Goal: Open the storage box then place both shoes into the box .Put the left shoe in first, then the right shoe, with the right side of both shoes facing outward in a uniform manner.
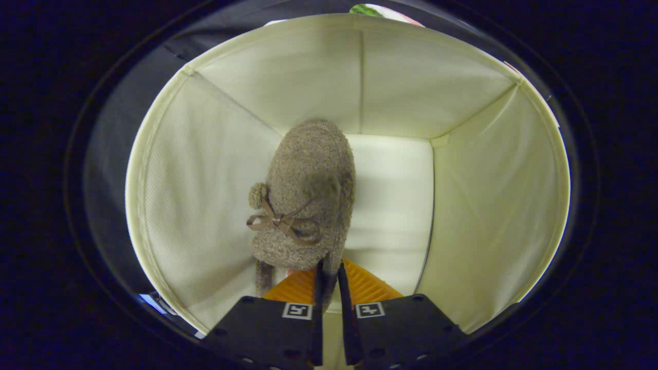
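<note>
Here's the gripper [329, 280], two broad flat-topped finger blocks side by side, narrowing to thin blades at the front. Each block carries a small square tag with a blocky printed pattern near its inner front corner. Round recesses dot the near edges, probably screw holes, though that's hard to make out.

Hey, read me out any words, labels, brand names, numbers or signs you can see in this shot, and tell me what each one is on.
No readable words, brands or numbers.
Two square black-and-white coded markers sit on the gripper, one on each finger mount; they are patterns, not text.
The fuzzy shoe pinched between the fingers carries only a small bow, no label.
The fabric storage box walls are plain.
</note>
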